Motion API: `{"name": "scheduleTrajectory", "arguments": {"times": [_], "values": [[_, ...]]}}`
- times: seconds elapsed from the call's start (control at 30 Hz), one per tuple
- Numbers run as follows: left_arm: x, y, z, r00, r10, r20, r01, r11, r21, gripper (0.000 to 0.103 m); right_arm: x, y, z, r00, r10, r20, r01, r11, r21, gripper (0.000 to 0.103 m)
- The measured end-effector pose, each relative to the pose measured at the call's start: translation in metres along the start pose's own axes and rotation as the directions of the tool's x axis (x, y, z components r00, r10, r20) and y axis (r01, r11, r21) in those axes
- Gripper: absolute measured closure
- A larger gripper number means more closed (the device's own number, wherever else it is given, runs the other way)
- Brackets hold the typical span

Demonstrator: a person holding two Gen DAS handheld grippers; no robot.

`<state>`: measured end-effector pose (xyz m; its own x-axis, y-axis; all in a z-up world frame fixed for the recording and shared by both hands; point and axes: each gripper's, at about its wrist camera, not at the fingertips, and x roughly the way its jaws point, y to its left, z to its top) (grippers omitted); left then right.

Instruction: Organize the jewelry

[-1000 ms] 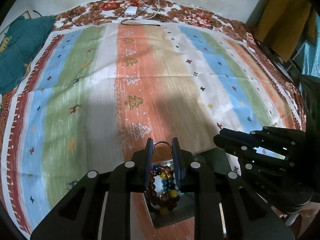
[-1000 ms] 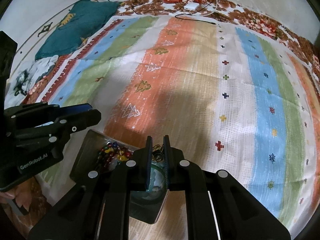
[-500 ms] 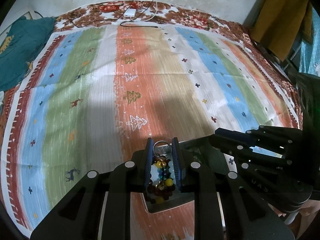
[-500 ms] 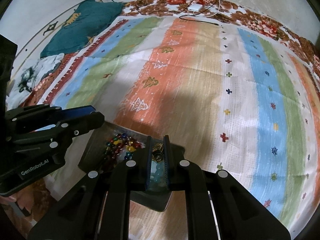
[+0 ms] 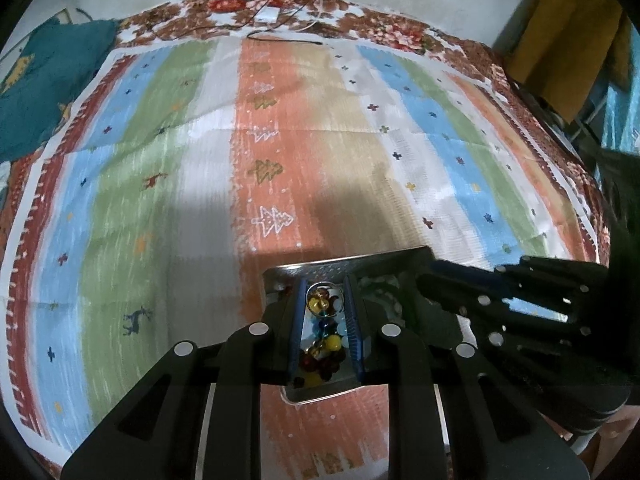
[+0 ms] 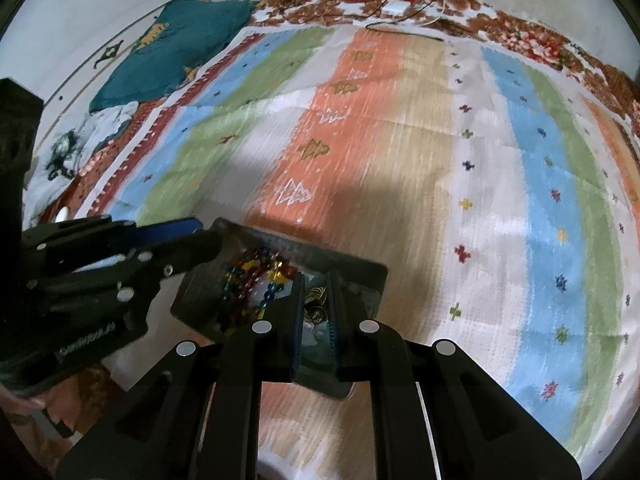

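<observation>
Low in the centre of the left wrist view, a metal ring (image 5: 325, 299) sat pinched between the two blue-lined fingers of the left gripper (image 5: 325, 300), whose jaws stood narrowly apart and closed on its rim. Directly beneath it lay the beaded bracelets (image 5: 323, 350), red, yellow and blue, heaped in a shallow metal tray (image 5: 340, 266) on the striped blanket (image 5: 168, 184). A second before, the ring had been held out over bare cloth with the tray only partly under the fingers; by this moment the tray's far rim showed beyond the fingertips, so the ring hung above the tray's interior. That suggests the carry was nearly finished and release was the next likely step.

To the right of the beads in the right wrist view, a gold-coloured piece (image 6: 316, 294) showed between the fingers of the right gripper (image 6: 316, 300). Its jaws were close together, yet whether they actually clamped the piece or merely framed it I cannot tell. Compared with a second earlier, this gripper had also drawn further over the tray (image 6: 360, 268).

Each gripper appeared at the edge of the other's view, both crowding the same small tray. At the top of both frames a white charger (image 5: 269, 14) with cables lay on the floral border, and a teal pillow (image 6: 180, 48) sat at upper left.
</observation>
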<state>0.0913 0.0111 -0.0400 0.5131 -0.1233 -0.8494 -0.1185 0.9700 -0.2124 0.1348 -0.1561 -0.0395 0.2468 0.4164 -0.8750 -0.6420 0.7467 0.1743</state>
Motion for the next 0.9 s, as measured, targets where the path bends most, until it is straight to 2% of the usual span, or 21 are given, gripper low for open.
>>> {"name": "scheduleTrajectory", "arguments": {"times": [0.03,0.07,0.1,0.3,0.5,0.63,0.73,0.9], "values": [[0.001,0.001,0.0,1.0,0.002,-0.002,-0.002,1.0,-0.006,0.083,0.0,0.0,-0.002,1.0,0.0,-0.002,0.0,1.0,0.003,0.079],[0.0,0.004,-0.001,1.0,0.003,-0.003,-0.003,1.0,-0.016,0.079,-0.001,0.0,-0.004,1.0,-0.005,0.001,0.005,1.0,0.007,0.066],[0.0,0.005,-0.002,1.0,0.004,-0.001,-0.004,1.0,-0.023,0.075,-0.002,0.0,-0.004,1.0,-0.007,0.005,0.007,1.0,0.007,0.063],[-0.006,0.011,-0.008,1.0,0.006,0.006,-0.006,0.999,-0.044,0.059,-0.012,-0.002,-0.012,1.0,-0.012,0.024,0.011,1.0,0.018,0.059],[-0.015,0.013,-0.017,0.999,0.016,0.03,-0.014,0.998,-0.056,0.052,-0.025,-0.005,-0.021,0.998,-0.03,0.059,0.028,0.999,0.027,0.047],[-0.019,0.015,-0.024,0.999,0.003,0.034,-0.001,0.998,-0.07,0.047,-0.034,-0.005,-0.027,0.997,-0.026,0.078,0.024,0.999,0.031,0.044],[-0.021,0.013,-0.03,0.999,0.005,0.035,-0.003,0.998,-0.062,0.038,-0.038,-0.005,-0.031,0.995,-0.036,0.089,0.034,0.999,0.025,0.04],[-0.028,0.01,-0.041,0.998,0.026,0.049,-0.025,0.999,-0.038,0.02,-0.046,-0.001,-0.038,0.992,-0.047,0.114,0.048,0.999,-0.003,0.027]]}}
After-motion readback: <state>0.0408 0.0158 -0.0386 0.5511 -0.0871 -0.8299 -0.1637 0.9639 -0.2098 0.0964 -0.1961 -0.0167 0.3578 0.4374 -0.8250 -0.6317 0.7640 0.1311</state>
